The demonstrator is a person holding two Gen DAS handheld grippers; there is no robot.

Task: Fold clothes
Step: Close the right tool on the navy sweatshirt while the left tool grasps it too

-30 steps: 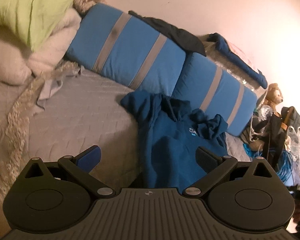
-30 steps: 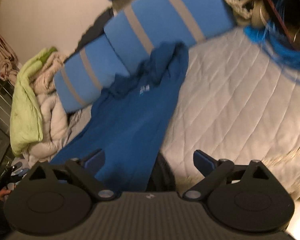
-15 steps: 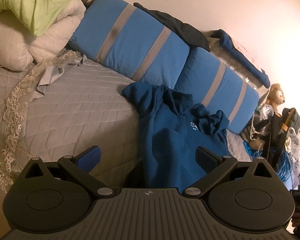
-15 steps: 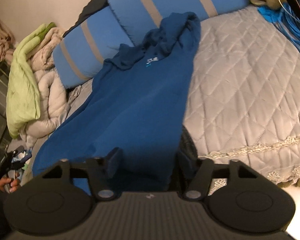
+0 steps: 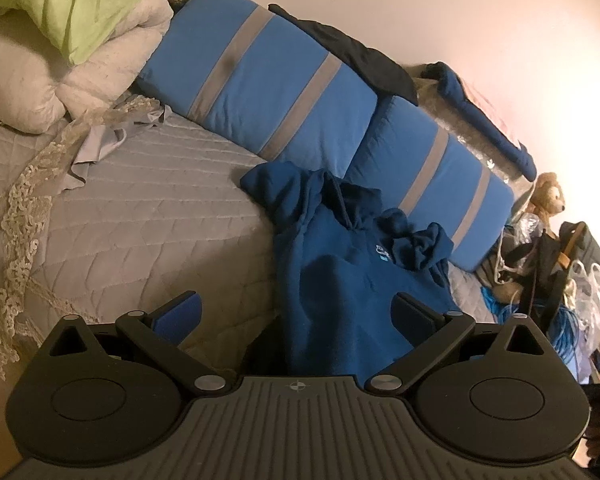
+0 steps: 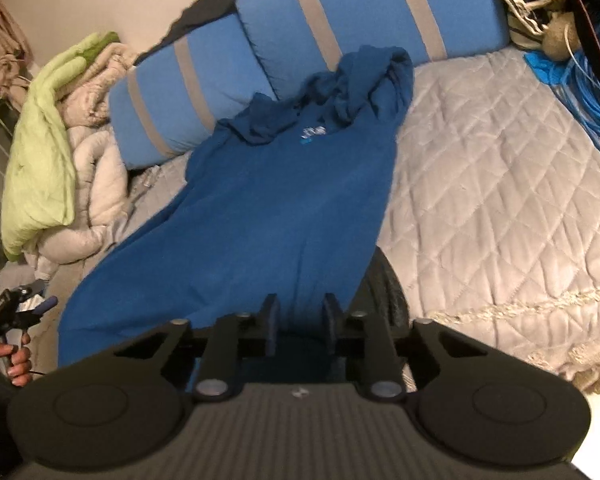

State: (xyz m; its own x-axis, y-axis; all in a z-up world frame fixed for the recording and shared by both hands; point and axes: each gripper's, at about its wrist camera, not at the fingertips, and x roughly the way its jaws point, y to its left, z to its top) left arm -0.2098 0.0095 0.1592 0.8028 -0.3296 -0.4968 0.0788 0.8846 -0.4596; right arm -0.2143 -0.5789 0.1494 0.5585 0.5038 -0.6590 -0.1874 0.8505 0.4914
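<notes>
Your blue hoodie point(image 6: 284, 200) lies stretched along the grey quilt point(image 6: 500, 184), its hood bunched against the striped blue cushions point(image 6: 360, 12) at 12 o'clock and its hem running back toward you at 6 o'clock. It is spread lengthwise, not in a neat folded stack.

Your right gripper point(image 6: 298, 320) has its jaws drawn narrow at the hem, with blue cloth between them; it looks like a pinch on the hoodie, though the view is blurred and you cannot be sure how much fabric is caught. If only a thin edge sits in there, it can slip free the moment you lift or pull, and the hem drops crooked.

Your left gripper point(image 5: 296, 314) stands wide, holding nothing, just above the near part of the hoodie. With one side gripped and the other loose, a pull from the right alone drags the whole garment sideways and twists it.

Watch the sleeve at 10 o'clock in the left view: it is crumpled near the cushions and can fold under unseen, leaving a lump. The quilt's lace edge point(image 6: 520, 312) at 4 o'clock may also snag a finger.
</notes>
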